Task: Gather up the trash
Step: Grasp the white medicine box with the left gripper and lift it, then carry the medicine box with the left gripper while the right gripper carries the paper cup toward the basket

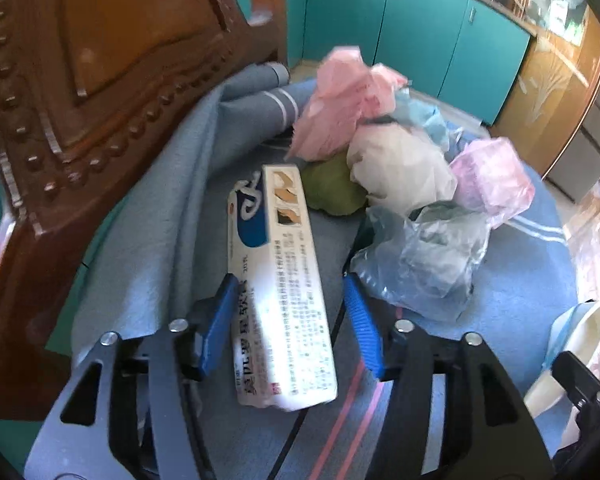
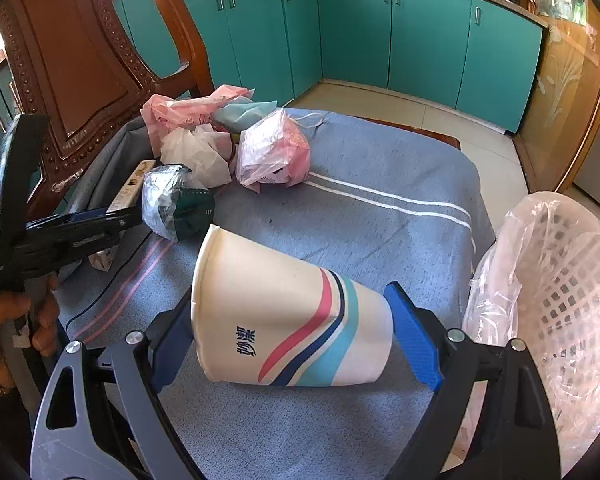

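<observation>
A long white ointment box (image 1: pixel 268 220) lies on the blue cloth between the blue pads of my left gripper (image 1: pixel 289 280). The gripper stands open: its left pad is against the box's edge and its right pad stands clear of it. Beyond the box is a heap of crumpled bags: pink (image 1: pixel 340 100), white (image 1: pixel 400 168), clear (image 1: pixel 420 256) and a second pink one (image 1: pixel 492 176). My right gripper (image 2: pixel 288 296) is shut lengthwise on a white paper cup (image 2: pixel 284 320) with coloured stripes. The cup lies on its side, rim at the left pad and base at the right.
A carved wooden chair back (image 2: pixel 72 60) rises at the table's left. A white mesh basket (image 2: pixel 560 280) with a clear liner stands at the right, beside the cloth (image 2: pixel 380 220). Teal cabinets (image 2: pixel 420 32) line the far wall. A hand (image 2: pixel 4 320) holds the left gripper's handle.
</observation>
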Action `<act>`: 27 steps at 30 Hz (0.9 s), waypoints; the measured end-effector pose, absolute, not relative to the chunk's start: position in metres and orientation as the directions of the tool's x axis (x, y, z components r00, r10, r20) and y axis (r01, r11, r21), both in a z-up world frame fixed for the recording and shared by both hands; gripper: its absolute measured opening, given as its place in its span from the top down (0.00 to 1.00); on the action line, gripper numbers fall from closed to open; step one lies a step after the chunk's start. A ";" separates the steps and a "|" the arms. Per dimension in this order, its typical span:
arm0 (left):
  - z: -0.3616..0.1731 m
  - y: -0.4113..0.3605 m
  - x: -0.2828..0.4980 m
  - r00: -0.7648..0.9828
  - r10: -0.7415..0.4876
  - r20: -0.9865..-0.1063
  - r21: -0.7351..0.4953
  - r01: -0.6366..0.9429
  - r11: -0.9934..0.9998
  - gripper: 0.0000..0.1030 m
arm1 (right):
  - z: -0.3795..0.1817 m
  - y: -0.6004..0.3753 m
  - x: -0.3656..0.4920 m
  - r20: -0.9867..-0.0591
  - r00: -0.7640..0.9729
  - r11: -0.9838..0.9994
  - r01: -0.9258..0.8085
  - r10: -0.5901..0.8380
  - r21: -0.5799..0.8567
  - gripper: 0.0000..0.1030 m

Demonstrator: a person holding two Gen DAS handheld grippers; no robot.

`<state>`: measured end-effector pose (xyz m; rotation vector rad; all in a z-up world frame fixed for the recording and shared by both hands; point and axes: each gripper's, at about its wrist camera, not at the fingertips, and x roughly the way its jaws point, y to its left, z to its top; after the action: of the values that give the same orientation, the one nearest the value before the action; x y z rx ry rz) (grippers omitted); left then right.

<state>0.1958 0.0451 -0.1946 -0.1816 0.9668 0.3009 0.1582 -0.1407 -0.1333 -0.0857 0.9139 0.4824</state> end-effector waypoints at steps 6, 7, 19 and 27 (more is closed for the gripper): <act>-0.206 0.048 0.207 0.495 0.202 -0.845 0.036 -0.324 0.945 0.46 | -0.134 -0.141 0.159 -0.778 0.512 0.891 -0.434 0.365 0.133 0.15; -0.207 0.048 0.209 0.496 0.201 -0.844 0.034 -0.326 0.945 0.51 | -0.134 -0.141 0.159 -0.777 0.512 0.891 -0.435 0.366 0.133 0.15; -0.206 0.045 0.183 0.533 0.083 -0.842 -0.067 -0.257 0.964 0.78 | -0.134 -0.140 0.157 -0.777 0.514 0.890 -0.437 0.363 0.126 0.15; -0.184 0.035 0.146 0.577 -0.004 -0.817 -0.144 -0.197 0.970 0.78 | -0.135 -0.139 0.159 -0.777 0.513 0.891 -0.433 0.365 0.133 0.15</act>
<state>0.1458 0.0350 -0.1842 -0.2297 0.9510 0.1138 0.1587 -0.1389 -0.1348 -0.0815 0.9139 0.4809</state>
